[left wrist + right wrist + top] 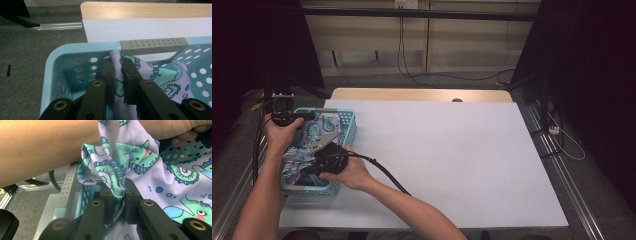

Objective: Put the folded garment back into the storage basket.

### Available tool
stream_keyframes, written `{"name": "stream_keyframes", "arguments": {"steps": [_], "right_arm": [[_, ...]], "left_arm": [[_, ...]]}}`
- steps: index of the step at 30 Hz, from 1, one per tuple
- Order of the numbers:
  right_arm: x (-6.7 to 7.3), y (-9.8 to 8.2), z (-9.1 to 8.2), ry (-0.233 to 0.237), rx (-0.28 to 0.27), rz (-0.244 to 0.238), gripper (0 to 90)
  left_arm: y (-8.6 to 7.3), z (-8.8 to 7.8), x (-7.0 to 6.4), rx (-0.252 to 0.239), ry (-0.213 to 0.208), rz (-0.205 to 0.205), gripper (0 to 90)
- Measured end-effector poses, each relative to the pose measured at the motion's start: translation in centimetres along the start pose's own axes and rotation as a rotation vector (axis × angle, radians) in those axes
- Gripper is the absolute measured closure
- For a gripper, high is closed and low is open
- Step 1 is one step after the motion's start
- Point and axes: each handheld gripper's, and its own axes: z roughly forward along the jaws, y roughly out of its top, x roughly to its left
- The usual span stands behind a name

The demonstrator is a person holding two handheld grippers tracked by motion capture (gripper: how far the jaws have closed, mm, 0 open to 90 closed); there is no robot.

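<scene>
Between the left gripper's (118,75) black jaws sits a fold of the patterned cloth (155,75), and the pads are pinched tight on it, only the fabric's thickness keeping them apart. Same story on the right gripper (119,197): jaws nearly closed, clamped on a bunched ridge of that lilac cloth with its teal sea-creature print. So both tools have a bite on the one piece of fabric.

From the high view, the left gripper (287,117) works at the far end of the turquoise basket (348,122), the right gripper (329,159) at its near end, and the cloth (314,135) is draped between them, most of it inside the basket. The basket itself sits at the left edge of the white table (452,160), toward the near left corner, its grey handle (153,45) just beyond the left jaws.

Now the risks, as I read it. Each grip is on a crumpled bunch, not a clean hem, so a pull could drag out a wad, or let one side slip free. The cloth lies close to the perforated walls and the handle; a snag there might tug the light basket along, and it sits very near the table's left edge. The right gripper's cable (382,172) trails across the table, and it could catch too.
</scene>
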Motion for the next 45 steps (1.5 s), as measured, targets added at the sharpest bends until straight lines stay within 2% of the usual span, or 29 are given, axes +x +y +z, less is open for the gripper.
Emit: {"name": "stream_keyframes", "arguments": {"steps": [2,4,6,9,11,15,17,20,23,26,28,30,34,35,39,43,45], "right_arm": [[0.0,0.1,0.1,-0.003,0.013,-0.015,79.9],[0.0,0.2,0.1,-0.007,0.019,-0.014,77.2],[0.0,0.2,0.2,-0.011,0.024,-0.007,70.4],[0.0,0.3,0.4,-0.017,0.026,-0.009,58.9],[-0.1,0.3,0.4,-0.021,0.030,-0.009,53.5],[0.0,0.3,0.3,-0.021,0.027,-0.007,44.7],[0.1,0.3,0.1,-0.021,0.026,-0.011,42.3],[-0.1,0.1,-0.4,-0.027,0.021,-0.008,39.9],[-0.4,-0.4,-0.9,-0.035,0.011,0.009,37.6],[-0.7,-0.7,-1.6,-0.044,-0.004,0.019,34.8],[-0.8,-0.8,-2.2,-0.056,-0.020,0.026,32.6],[-0.9,-0.8,-2.8,-0.062,-0.033,0.030,31.0],[-1.0,-0.8,-3.9,-0.073,-0.046,0.032,27.9],[-1.0,-0.8,-4.2,-0.076,-0.050,0.033,27.1],[-1.3,-1.3,-5.5,-0.094,-0.058,0.037,24.7],[-1.7,-2.3,-6.8,-0.123,-0.066,0.075,17.6],[-1.9,-2.7,-7.3,-0.134,-0.071,0.087,15.8]], "left_arm": [[0.1,-0.1,-0.1,-0.003,-0.002,0.002,81.1],[0.3,-0.2,0.0,-0.001,0.000,0.004,74.3],[0.5,-0.5,-0.2,0.002,0.001,0.003,66.1],[0.9,-1.0,-0.7,-0.022,0.008,0.011,53.5],[1.2,-1.4,-1.2,-0.033,0.003,0.031,46.5],[1.2,-2.0,-1.1,-0.069,0.007,0.000,37.8],[1.0,-1.9,-1.0,-0.064,0.011,-0.008,31.5],[1.0,-1.9,-1.2,-0.062,0.015,-0.005,26.5],[1.0,-2.0,-1.6,-0.081,0.009,-0.005,22.2],[1.0,-2.4,-2.0,-0.096,0.021,-0.004,16.4],[1.1,-2.7,-2.3,-0.104,0.027,0.012,12.8],[1.1,-3.0,-2.6,-0.104,0.029,0.029,10.3],[1.1,-3.7,-3.0,-0.121,0.023,0.031,6.4],[1.0,-3.9,-3.2,-0.136,0.012,0.030,6.3],[0.9,-4.5,-3.5,-0.132,0.005,0.044,6.3],[0.4,-5.1,-3.4,-0.146,0.006,0.024,6.3],[0.3,-5.4,-3.6,-0.151,0.016,0.037,6.2]]}}
